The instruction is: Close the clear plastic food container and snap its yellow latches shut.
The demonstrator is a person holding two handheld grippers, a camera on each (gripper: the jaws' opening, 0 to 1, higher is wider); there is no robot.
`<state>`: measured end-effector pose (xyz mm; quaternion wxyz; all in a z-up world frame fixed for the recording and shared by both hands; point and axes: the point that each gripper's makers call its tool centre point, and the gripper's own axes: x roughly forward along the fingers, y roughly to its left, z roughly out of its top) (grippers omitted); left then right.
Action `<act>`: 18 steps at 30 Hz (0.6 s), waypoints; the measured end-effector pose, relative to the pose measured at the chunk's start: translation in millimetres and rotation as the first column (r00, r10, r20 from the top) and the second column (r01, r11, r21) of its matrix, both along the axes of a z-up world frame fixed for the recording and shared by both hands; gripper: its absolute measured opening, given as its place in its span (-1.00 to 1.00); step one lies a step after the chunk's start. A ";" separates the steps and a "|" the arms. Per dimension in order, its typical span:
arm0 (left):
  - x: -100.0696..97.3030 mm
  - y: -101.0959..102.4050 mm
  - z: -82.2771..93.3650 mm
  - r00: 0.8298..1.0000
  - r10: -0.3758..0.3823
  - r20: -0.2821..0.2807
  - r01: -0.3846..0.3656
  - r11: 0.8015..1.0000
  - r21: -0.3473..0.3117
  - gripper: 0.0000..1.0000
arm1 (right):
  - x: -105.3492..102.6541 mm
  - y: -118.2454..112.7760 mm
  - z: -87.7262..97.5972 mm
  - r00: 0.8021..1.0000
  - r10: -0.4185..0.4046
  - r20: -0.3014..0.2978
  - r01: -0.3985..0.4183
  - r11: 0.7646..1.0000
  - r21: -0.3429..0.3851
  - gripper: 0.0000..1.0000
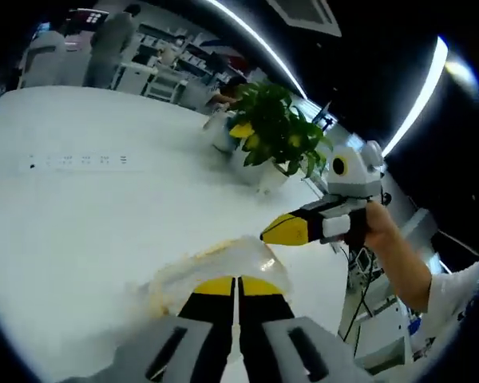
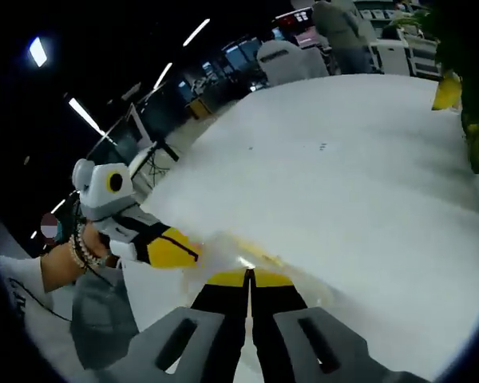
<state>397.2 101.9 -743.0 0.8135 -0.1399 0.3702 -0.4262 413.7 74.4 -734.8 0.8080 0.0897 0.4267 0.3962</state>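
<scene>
Container (image 1: 223,267) sits dead ahead of both my grippers on the white table (image 1: 88,215), long side running across. My left gripper (image 1: 238,286) and right gripper (image 2: 250,278) both have jaws pressed together, tips right at it from opposite sides, equally near. Potted plant (image 1: 275,132) behind, office around.

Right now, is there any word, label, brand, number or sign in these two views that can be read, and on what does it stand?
No text can be read.
A row of small dark marks on the white table: too small and blurred to read.
A lit screen at the back of the room: too blurred to read.
The clear container, left gripper and right gripper: no lettering visible.
</scene>
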 end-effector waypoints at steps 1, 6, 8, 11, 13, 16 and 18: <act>-2.2 -3.2 -3.0 1.000 -0.008 0.012 0.008 1.000 0.012 -1.00 | -1.0 1.4 -1.9 1.000 0.006 -0.002 -0.006 1.000 -0.004 -1.00; -20.9 -16.1 -10.3 0.999 -0.031 -0.024 0.030 0.999 -0.035 -1.00 | -9.5 11.9 -17.1 0.998 0.051 -0.039 -0.052 0.998 -0.025 -1.00; -27.2 -18.0 -11.0 0.998 -0.034 -0.051 0.031 0.998 -0.058 -1.00 | -7.0 8.9 -23.1 0.998 0.051 -0.030 -0.053 0.997 -0.065 -1.00; -35.9 -19.4 -12.8 0.997 -0.050 -0.067 0.045 0.996 -0.075 -1.00 | 0.4 9.5 -23.8 0.999 0.030 -0.025 -0.031 0.998 -0.058 -1.00; -41.1 -19.6 -12.4 0.996 -0.052 -0.078 0.045 0.994 -0.099 -1.00 | 4.6 11.1 -21.8 0.999 0.014 -0.032 -0.016 0.999 -0.040 -1.00; -47.4 -19.2 -14.8 0.992 -0.064 -0.104 0.054 0.993 -0.101 -1.00 | 10.1 11.5 -17.9 1.000 0.003 -0.017 -0.004 0.999 -0.041 -1.00; -49.5 -17.6 -16.9 0.993 -0.076 -0.094 0.069 0.994 -0.081 -1.00 | 14.7 12.5 -17.9 1.000 0.003 -0.008 -0.004 0.999 -0.052 -1.00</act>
